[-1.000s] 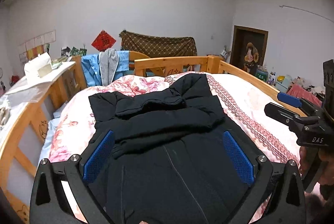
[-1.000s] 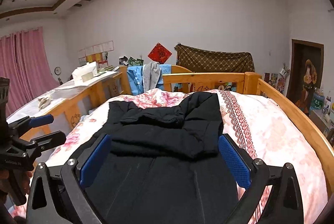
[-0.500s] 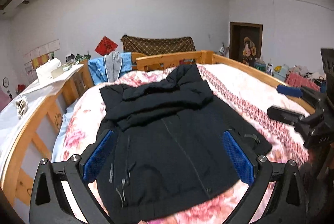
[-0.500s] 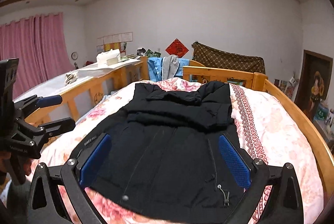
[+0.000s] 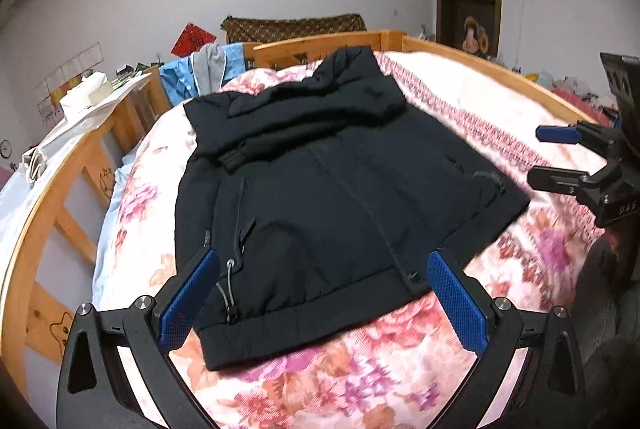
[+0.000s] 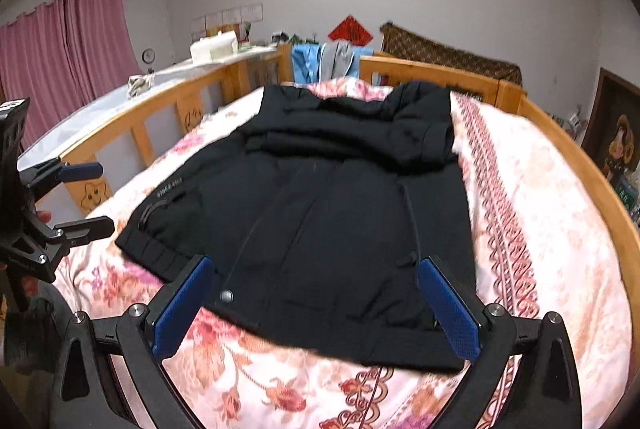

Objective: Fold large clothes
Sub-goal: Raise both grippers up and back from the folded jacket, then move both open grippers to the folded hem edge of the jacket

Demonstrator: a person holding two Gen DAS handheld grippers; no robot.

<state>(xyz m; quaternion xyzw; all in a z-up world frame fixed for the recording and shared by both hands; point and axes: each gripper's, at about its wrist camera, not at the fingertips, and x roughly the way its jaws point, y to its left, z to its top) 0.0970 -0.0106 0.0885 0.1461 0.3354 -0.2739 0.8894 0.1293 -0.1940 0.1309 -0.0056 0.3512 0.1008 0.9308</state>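
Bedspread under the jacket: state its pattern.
Pink floral print on the bedspread, clearest in the right wrist view.

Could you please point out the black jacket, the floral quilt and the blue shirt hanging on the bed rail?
black jacket [image 5: 328,197], left wrist view, front panel.
floral quilt [image 5: 360,381], left wrist view, bare near edge.
blue shirt [image 5: 178,83], left wrist view, left half.

Open floral quilt [image 5: 360,381] is left bare along the bed's near edge and right side. The middle is covered by the black jacket [image 5: 336,197]. Passage is barred at the left, right and far edges by the wooden rail [image 6: 592,181], with clothes [image 6: 324,63] draped at the far edge.
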